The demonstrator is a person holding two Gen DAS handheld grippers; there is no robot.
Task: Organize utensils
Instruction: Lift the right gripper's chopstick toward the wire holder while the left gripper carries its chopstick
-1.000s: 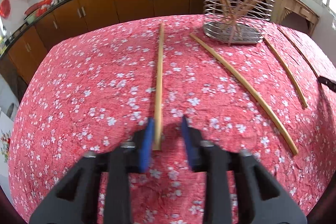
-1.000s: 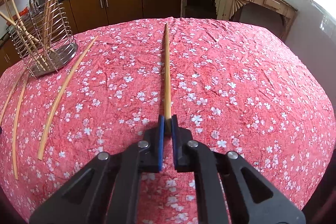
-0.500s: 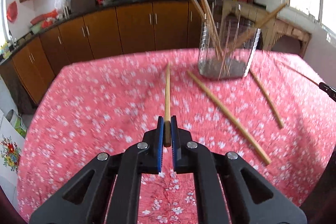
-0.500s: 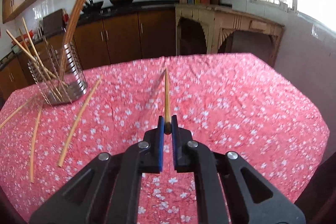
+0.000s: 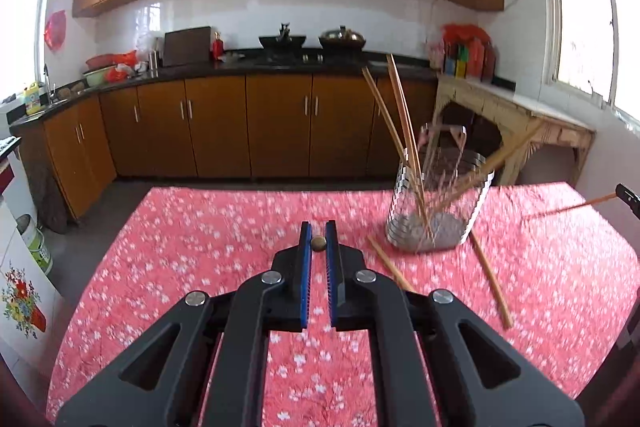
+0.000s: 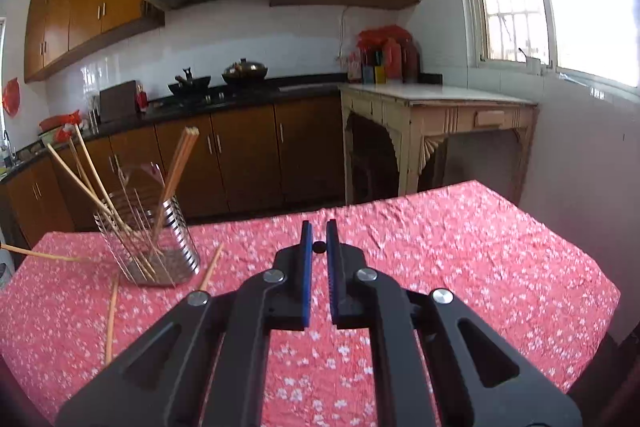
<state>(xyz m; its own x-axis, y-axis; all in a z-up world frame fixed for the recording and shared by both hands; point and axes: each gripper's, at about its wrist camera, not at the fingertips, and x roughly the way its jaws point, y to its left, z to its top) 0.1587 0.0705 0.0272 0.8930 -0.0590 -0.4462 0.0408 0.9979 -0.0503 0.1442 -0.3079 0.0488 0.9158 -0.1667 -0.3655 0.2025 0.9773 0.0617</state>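
Observation:
My left gripper is shut on a wooden chopstick, which points straight ahead so only its round end shows. My right gripper is shut on another chopstick, also seen end-on. Both are lifted above the red flowered tablecloth. The wire utensil holder stands ahead to the right in the left wrist view with several chopsticks in it. It stands at the left in the right wrist view.
Two loose chopsticks lie on the cloth beside the holder, and they also show in the right wrist view. Kitchen cabinets and a cream side table stand beyond the table.
The left gripper shut on its chopstick. Both grippers lifted their chopsticks off the cloth and tilted up until the sticks point straight ahead.

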